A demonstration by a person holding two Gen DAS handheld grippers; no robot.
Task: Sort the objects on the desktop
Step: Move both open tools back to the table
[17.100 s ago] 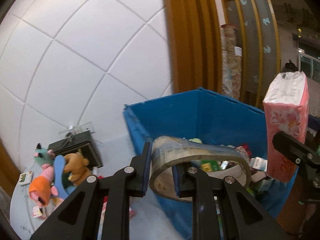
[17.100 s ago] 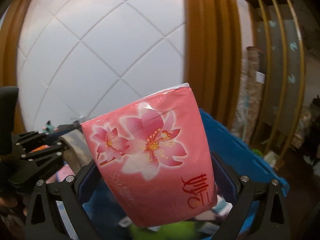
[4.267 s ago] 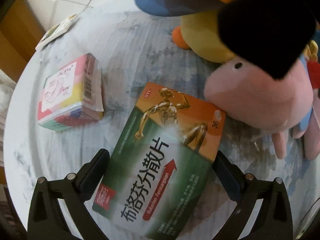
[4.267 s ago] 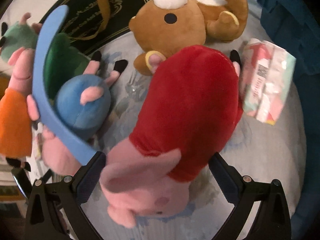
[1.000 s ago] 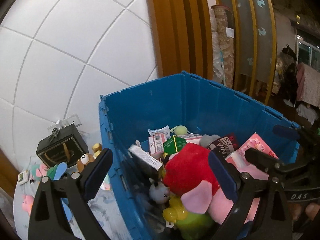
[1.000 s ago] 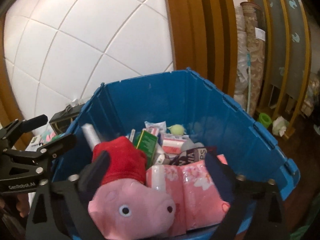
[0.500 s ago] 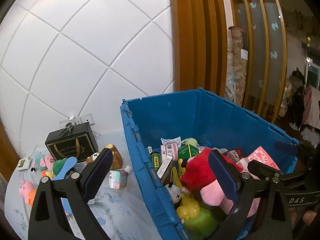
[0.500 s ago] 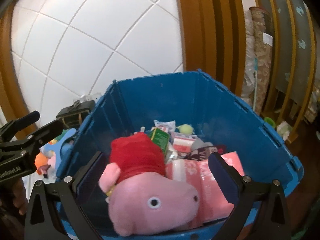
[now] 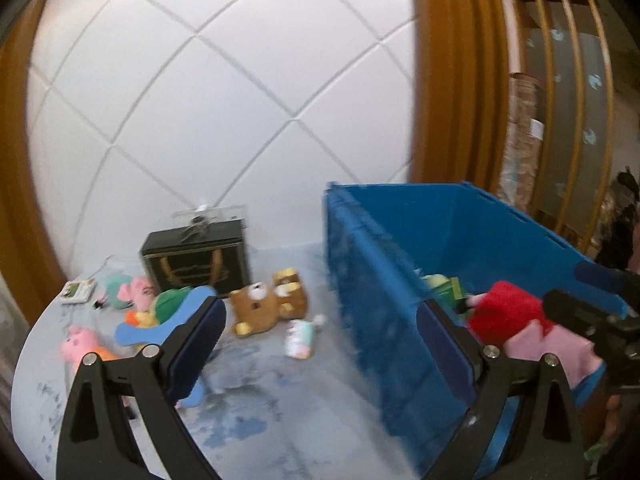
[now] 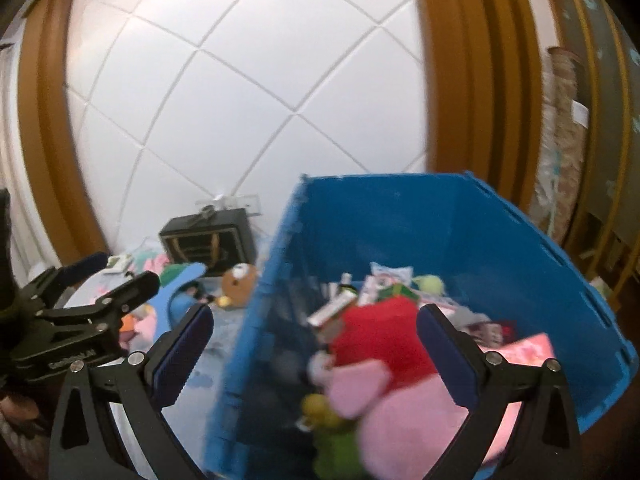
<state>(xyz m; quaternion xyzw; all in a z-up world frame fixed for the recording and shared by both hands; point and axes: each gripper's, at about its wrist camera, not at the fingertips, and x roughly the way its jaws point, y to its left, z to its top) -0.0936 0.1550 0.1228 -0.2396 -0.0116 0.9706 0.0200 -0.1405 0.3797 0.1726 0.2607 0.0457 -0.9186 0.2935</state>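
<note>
- On the right of the scene: blue storage bin point(image 10: 460, 240), open-topped, already well filled. Red-and-pink pig plush point(image 10: 384, 344) on top of the heap nearest the camera; pink tissue pack point(image 10: 528, 346) at its right; green box point(image 10: 396, 291), small cartons and a yellow-green ball point(image 10: 430, 283) toward the far wall.
- On the left: round table with blue-patterned cloth point(image 9: 256, 408), not yet emptied. Brown bear plush point(image 9: 266, 304) lying beside the bin's left wall; small pastel packet point(image 9: 300, 334) just nearer than the bear.
- Far left of the table: cluster of pig-family plushes, one in green with a blue piece point(image 9: 168, 312), one pink-and-orange point(image 9: 84, 346), one teal-and-pink point(image 9: 128, 286). Small card point(image 9: 78, 291) at the far-left edge.
- Against the tiled wall: black gift bag with gold handles point(image 9: 196, 260), upright.
- Left gripper point(image 9: 320, 344): jaws spread wide, nothing between the pads, aimed over the table beside the bin.
- Right gripper point(image 10: 314, 354): jaws likewise wide apart, empty, poised above the bin's near edge.
- Judged progress: well past halfway. Bulk of the objects binned; bear, packet, plush cluster, card and perhaps the bag left to collect.
- Likely next target: bear or packet, closest to the bin.
</note>
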